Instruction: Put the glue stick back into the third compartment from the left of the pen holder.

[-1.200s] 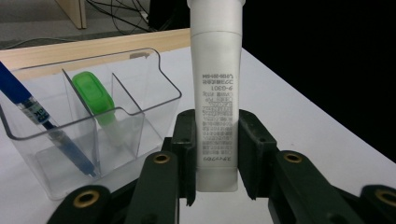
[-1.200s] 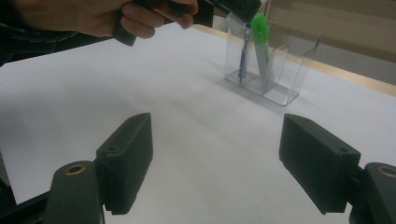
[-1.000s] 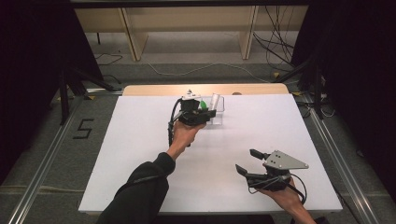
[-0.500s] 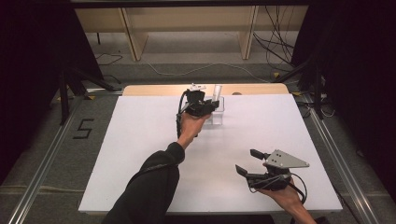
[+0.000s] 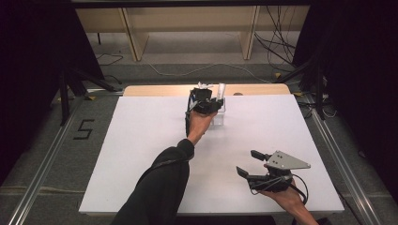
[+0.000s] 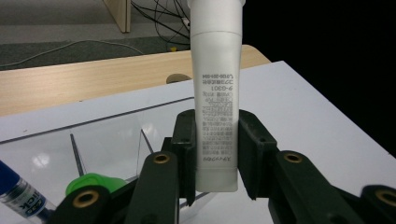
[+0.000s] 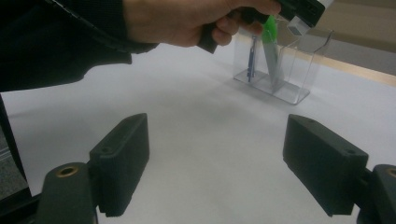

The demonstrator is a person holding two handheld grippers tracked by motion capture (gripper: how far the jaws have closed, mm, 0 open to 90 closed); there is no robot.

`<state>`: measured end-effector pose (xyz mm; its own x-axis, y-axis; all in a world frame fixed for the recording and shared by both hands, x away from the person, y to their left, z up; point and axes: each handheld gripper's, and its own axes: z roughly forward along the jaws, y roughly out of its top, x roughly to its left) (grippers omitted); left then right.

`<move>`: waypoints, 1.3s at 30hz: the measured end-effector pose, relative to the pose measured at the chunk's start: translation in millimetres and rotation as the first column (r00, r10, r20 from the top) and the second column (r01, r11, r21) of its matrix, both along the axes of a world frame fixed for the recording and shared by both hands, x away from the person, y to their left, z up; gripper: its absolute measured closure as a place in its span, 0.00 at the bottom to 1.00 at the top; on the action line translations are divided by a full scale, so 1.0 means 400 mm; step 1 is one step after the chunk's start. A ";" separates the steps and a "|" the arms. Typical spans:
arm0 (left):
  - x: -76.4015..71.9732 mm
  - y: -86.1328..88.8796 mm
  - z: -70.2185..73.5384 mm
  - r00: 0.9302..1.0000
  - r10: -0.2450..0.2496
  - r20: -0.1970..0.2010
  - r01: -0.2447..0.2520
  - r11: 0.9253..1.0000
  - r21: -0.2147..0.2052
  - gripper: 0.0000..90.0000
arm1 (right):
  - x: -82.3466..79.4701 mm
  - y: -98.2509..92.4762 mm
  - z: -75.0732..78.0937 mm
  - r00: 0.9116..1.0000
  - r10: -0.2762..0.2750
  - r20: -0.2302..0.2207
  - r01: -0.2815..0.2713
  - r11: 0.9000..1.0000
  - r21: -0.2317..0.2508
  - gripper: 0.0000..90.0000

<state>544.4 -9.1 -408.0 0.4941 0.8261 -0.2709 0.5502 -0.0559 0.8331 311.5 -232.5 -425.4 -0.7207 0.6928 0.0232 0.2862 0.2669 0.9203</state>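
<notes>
My left gripper point(image 5: 205, 101) is shut on a white tube point(image 6: 217, 93), held upright with its cap end up. The tube's flat lower end sits between the pads, above a clear plastic organizer point(image 6: 140, 140) at the far middle of the table. The organizer point(image 5: 218, 115) holds a green-handled item point(image 6: 91, 182) and a blue pen point(image 6: 18, 193), both also visible as the green item point(image 7: 269, 28) and pen point(image 7: 252, 58) in the right gripper view. My right gripper point(image 5: 248, 162) rests low near the front right of the table, open with nothing between its jaws point(image 7: 217, 163).
The white tabletop point(image 5: 141, 140) ends at a wooden strip point(image 5: 155, 90) along its far edge. A person's sleeved left arm point(image 5: 164, 173) reaches across the middle. Metal rails flank the table, and a "5" mark point(image 5: 83, 129) lies on the floor at the left.
The left gripper has carried the tube farther away and to the right, over the clear organizer. The right gripper has stayed where it was.
</notes>
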 end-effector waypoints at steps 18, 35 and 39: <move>0.020 -0.016 -0.017 0.999 0.031 -0.016 -0.031 0.999 0.025 0.78 | -0.002 0.004 0.000 1.000 0.016 0.003 -0.016 1.000 -0.004 0.27; 0.030 -0.034 -0.022 0.998 0.053 -0.026 -0.052 0.998 0.043 0.78 | -0.003 0.003 0.002 1.000 0.021 0.007 -0.021 1.000 -0.001 0.27; 0.030 -0.037 -0.021 0.998 0.059 -0.029 -0.058 0.997 0.048 0.78 | -0.002 0.002 0.001 1.000 0.024 0.006 -0.024 1.000 -0.005 0.27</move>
<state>556.4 -24.0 -416.6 0.4368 0.8656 -0.2449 0.5785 -0.0619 0.8133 310.6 -231.5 -425.1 -0.7374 0.6753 0.0152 0.2737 0.2781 0.9207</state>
